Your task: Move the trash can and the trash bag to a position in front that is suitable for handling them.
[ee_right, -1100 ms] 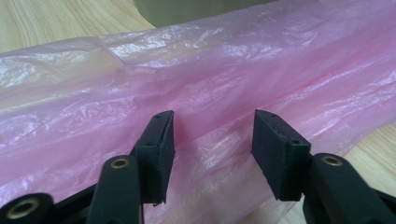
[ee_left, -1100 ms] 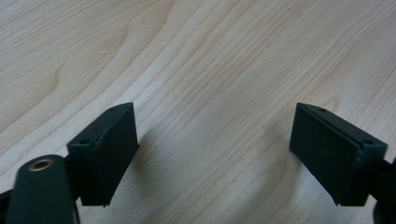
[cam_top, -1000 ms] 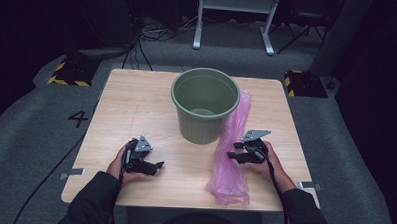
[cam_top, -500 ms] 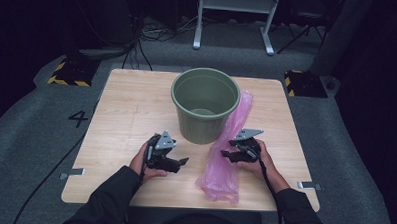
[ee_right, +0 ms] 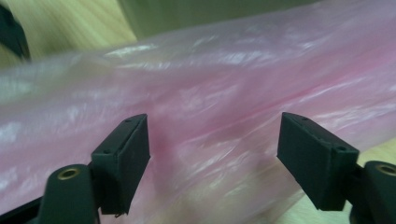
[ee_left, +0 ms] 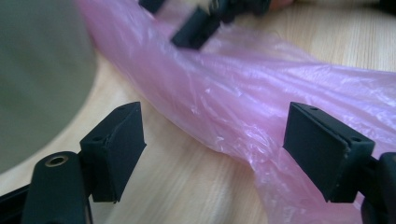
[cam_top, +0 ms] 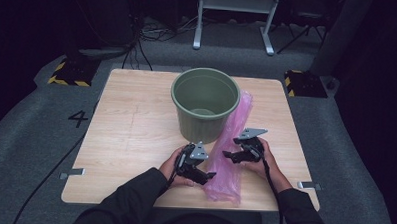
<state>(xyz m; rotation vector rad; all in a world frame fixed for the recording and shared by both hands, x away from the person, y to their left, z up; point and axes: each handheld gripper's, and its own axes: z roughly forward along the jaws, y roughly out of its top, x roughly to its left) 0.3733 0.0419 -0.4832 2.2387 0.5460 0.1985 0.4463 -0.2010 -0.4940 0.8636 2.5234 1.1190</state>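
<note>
A long pink plastic bag [cam_top: 229, 143] lies crumpled on the wooden table [cam_top: 131, 124], running from beside the green bucket [cam_top: 204, 103] toward the front edge. My left gripper [cam_top: 208, 176] is open at the bag's left side, its jaws straddling the bag's edge [ee_left: 243, 121]. My right gripper [cam_top: 230, 155] is open at the bag's right side, with the pink film [ee_right: 210, 107] spread just ahead of its jaws. The right gripper's fingertips [ee_left: 196, 28] show across the bag in the left gripper view.
The bucket stands upright and empty at the table's middle, its wall [ee_left: 37, 74] close on the left in the left gripper view. Bare wood lies left of the bucket. Dark floor, cables and a metal stand [cam_top: 235, 13] lie beyond the far edge.
My left gripper has travelled right across the table to the bag's left edge. My right gripper has shifted left and forward onto the bag. Both stay open.
</note>
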